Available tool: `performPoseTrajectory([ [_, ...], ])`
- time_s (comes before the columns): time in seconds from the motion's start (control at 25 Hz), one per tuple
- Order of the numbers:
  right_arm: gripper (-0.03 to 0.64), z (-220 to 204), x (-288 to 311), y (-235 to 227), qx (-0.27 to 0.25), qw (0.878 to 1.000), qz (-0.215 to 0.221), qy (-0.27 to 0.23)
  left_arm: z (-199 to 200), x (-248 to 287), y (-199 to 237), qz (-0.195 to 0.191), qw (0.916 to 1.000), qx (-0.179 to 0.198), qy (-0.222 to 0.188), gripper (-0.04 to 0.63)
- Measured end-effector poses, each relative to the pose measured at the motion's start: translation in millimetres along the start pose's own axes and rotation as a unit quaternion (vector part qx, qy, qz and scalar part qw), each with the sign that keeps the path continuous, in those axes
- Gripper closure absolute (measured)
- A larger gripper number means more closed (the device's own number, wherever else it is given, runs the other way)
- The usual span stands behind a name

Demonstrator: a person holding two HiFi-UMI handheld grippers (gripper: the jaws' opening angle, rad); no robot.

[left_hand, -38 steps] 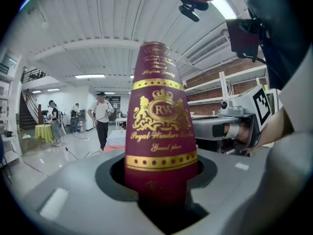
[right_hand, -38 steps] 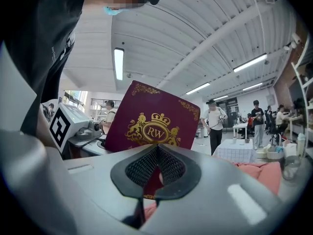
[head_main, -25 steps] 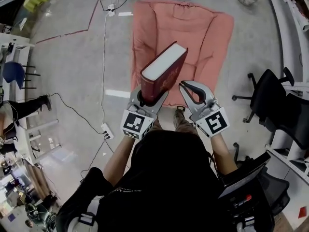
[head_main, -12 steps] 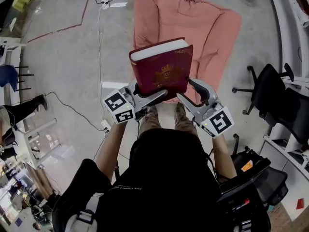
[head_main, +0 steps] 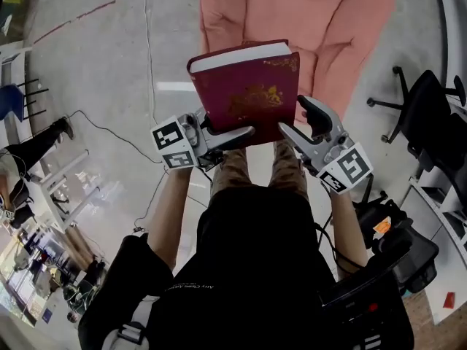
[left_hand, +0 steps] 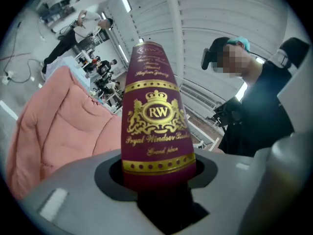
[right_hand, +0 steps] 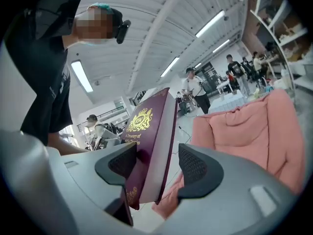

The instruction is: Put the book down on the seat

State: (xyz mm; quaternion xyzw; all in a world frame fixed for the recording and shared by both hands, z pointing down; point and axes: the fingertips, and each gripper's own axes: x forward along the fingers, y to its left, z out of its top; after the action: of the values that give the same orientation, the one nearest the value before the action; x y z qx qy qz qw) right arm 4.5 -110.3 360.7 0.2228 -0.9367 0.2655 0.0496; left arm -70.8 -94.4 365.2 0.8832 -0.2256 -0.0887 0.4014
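Book (head_main: pixel 244 86) hangs tilted before the seat (head_main: pixel 343 20), my level left gripper (head_main: pixel 225 133) pinching its spine end, while my right gripper (head_main: pixel 295 119) has just been spreading its jaws, loosely straddling the book's edge.

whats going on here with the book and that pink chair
A person faces a pink seat and holds a dark red book up in front of it with handheld tongs. The left tongs are clamped on the spine. The right tongs have just been opening: the book's other edge sits between their jaws, but they are not gripping it. The book is not yet on the seat.
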Motion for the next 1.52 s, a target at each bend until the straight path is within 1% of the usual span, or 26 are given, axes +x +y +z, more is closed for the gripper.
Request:
performPoseTrajectory([
  [0.08,0.331,-15.5,-0.1,-8.1,0.017,1.0,0.012,0.003,-13.4,5.0,9.8,-0.018,0.9996,-0.019,0.01,0.356],
  [0.16,0.331,-33.0,1.2,-13.2,0.027,0.999,0.03,0.012,-27.4,10.4,19.6,-0.043,0.9981,-0.034,0.028,0.357],
  [0.24,0.33,-51.9,4.1,-10.7,0.041,0.998,0.052,0.018,-43.0,9.8,28.1,-0.067,0.9961,-0.036,0.046,0.357],
  [0.32,0.312,-72.2,9.5,-1.4,0.062,0.995,0.071,0.017,-58.8,1.7,31.4,-0.088,0.9938,-0.037,0.058,0.357],
  [0.4,0.307,-91.5,17.2,4.3,0.083,0.994,0.074,0.012,-73.4,-8.0,37.8,-0.101,0.9922,-0.045,0.058,0.359],
  [0.48,0.308,-109.8,24.9,3.6,0.101,0.993,0.068,0.005,-87.7,-17.1,49.4,-0.103,0.9915,-0.059,0.053,0.364],
  [0.56,0.307,-129.7,30.7,4.4,0.12,0.99,0.077,0.006,-103.6,-24.5,58.7,-0.108,0.9904,-0.072,0.048,0.365],
  [0.6,0.305,-141.1,33.2,9.3,0.133,0.986,0.096,0.012,-112.7,-27.0,59.9,-0.116,0.9891,-0.077,0.047,0.367],
  [0.68,0.305,-165.2,38.7,28.6,0.162,0.974,0.156,0.034,-133.3,-29.6,57.2,-0.144,0.9843,-0.085,0.056,0.37],
  [0.72,0.332,-175.9,41.7,36.3,0.172,0.968,0.177,0.039,-143.3,-30.4,57.9,-0.154,0.9821,-0.089,0.062,0.37],
  [0.76,0.363,-185.5,44.6,38.3,0.179,0.966,0.18,0.039,-151.7,-31.3,62.7,-0.155,0.9816,-0.09,0.066,0.37],
  [0.8,0.365,-194.8,47.0,35.2,0.187,0.967,0.169,0.035,-158.7,-32.1,70.9,-0.149,0.9826,-0.089,0.067,0.37],
  [0.88,0.371,-213.0,48.9,22.8,0.206,0.969,0.135,0.031,-171.8,-31.5,90.4,-0.124,0.9867,-0.087,0.06,0.365],
  [1.04,0.379,-247.1,35.0,-4.4,0.238,0.966,0.09,0.039,-205.1,-15.5,115.7,-0.082,0.9894,-0.107,0.055,0.328],
  [1.12,0.382,-257.4,27.9,-22.3,0.251,0.965,0.066,0.046,-215.5,-3.3,133.6,-0.046,0.9935,-0.093,0.046,0.3],
  [1.16,0.383,-260.7,27.0,-32.5,0.254,0.965,0.052,0.048,-217.2,2.3,144.4,-0.023,0.9954,-0.083,0.043,0.268],
  [1.28,0.387,-266.7,28.5,-64.4,0.264,0.963,0.008,0.046,-216.1,16.7,175.5,0.047,0.9968,-0.055,0.034,0.23],
  [1.36,0.387,-268.0,26.6,-90.1,0.277,0.96,-0.031,0.038,-213.8,27.6,194.6,0.109,0.993,-0.038,0.026,0.216],
  [1.44,0.394,-268.8,23.1,-114.8,0.281,0.956,-0.076,0.032,-212.9,36.8,207.8,0.175,0.9839,-0.003,0.034,0.228],
  [1.48,0.394,-270.6,20.8,-122.6,0.276,0.956,-0.094,0.034,-214.1,40.0,208.7,0.2,0.9783,0.024,0.047,0.263],
  [1.52,0.394,-273.3,18.2,-127.2,0.27,0.956,-0.107,0.036,-216.3,42.6,207.0,0.217,0.9729,0.054,0.059,0.309],
])
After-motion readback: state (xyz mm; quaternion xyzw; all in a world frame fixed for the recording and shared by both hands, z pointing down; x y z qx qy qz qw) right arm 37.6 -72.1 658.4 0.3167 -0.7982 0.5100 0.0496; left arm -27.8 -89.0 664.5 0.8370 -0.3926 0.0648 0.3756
